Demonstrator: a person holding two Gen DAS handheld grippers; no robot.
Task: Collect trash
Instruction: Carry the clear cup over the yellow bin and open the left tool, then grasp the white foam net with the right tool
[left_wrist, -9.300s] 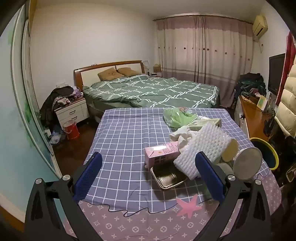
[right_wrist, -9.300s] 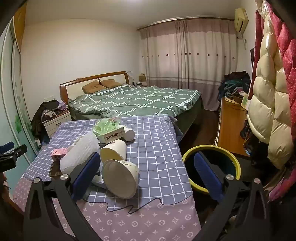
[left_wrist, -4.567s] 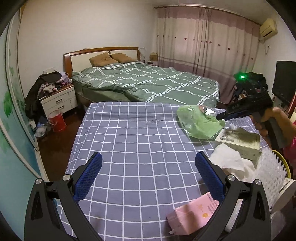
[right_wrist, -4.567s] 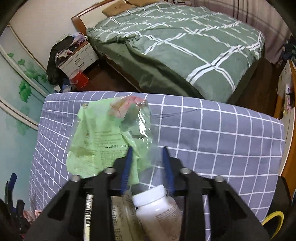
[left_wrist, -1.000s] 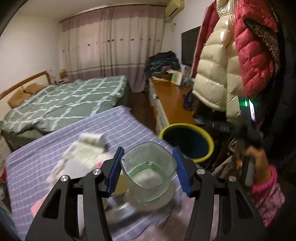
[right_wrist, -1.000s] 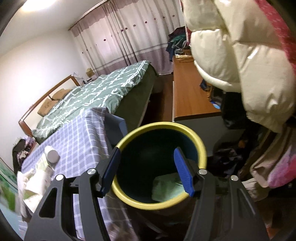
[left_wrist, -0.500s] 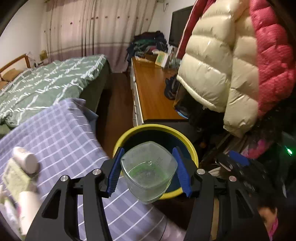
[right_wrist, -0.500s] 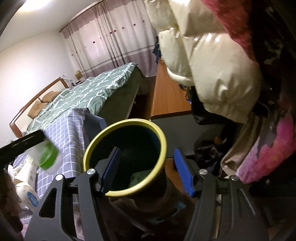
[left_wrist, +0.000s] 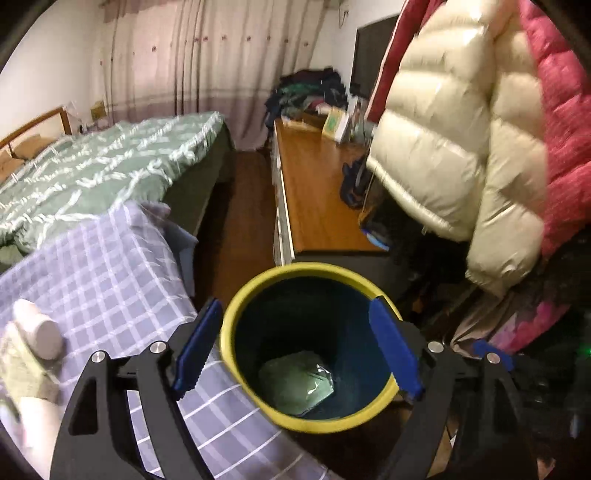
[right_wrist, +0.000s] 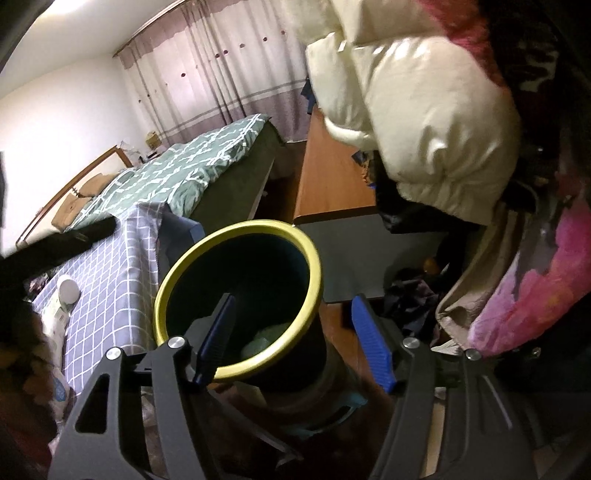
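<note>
Half a second ago the clear plastic cup sat clamped in the left gripper; its jaws have just been opening, stand wide and empty, and the cup lies at the bottom of the yellow-rimmed bin, straight below the blue fingers. No writing is readable. Left of the bin a checked tablecloth carries a blurred white bottle; puffy coats hang above.

From the right wrist, the right gripper hovers spread and empty over the bin's near rim, pale green trash showing between its fingers.
</note>
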